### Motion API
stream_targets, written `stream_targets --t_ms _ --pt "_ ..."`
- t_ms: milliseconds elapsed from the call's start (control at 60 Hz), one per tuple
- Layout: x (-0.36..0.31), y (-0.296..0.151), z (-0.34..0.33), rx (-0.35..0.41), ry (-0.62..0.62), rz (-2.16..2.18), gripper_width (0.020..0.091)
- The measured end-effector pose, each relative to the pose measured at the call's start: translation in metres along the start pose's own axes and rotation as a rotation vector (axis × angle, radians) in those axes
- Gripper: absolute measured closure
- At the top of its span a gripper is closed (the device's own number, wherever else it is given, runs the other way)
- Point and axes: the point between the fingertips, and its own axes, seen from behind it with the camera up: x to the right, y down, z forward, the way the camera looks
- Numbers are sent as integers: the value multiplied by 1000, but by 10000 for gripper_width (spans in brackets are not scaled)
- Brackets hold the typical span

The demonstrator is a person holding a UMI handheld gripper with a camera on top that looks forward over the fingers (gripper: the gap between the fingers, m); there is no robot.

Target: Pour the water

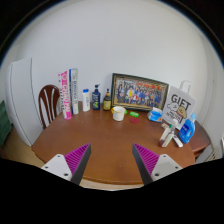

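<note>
Here, one round wooden table (100, 150) fills the middle of the gripper view, and one gripper (110, 160) hovers over its near edge with its two fingers spread wide and nothing between them; the purple pads (146, 156) show on the inner faces. Beyond the fingers, toward the far side of the table, stands one small white cup (119, 113), pale, short and upright, apart from the other things. Just right of it lies one small green object (133, 114). At the table's right side sits a blue and white item (184, 130) whose form cannot be made out, with one blue cup-like thing (155, 115) near it. Behind these leans one white bag printed with "GIFT" (179, 104). One framed picture (138, 92) leans against the wall. To its left stand three bottles (96, 98), and beside them two tall boxes (68, 93). One wooden chair (47, 103) stands at the table's left.
</note>
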Motion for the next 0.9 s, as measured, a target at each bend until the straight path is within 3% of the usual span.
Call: stream_targets --t_ms 167,533,667,900 --pt "51 17 17 -19 64 30 249" --pt "284 65 135 2 236 133 249" --pt "337 69 188 35 215 152 249" --pt "362 69 277 55 115 165 250"
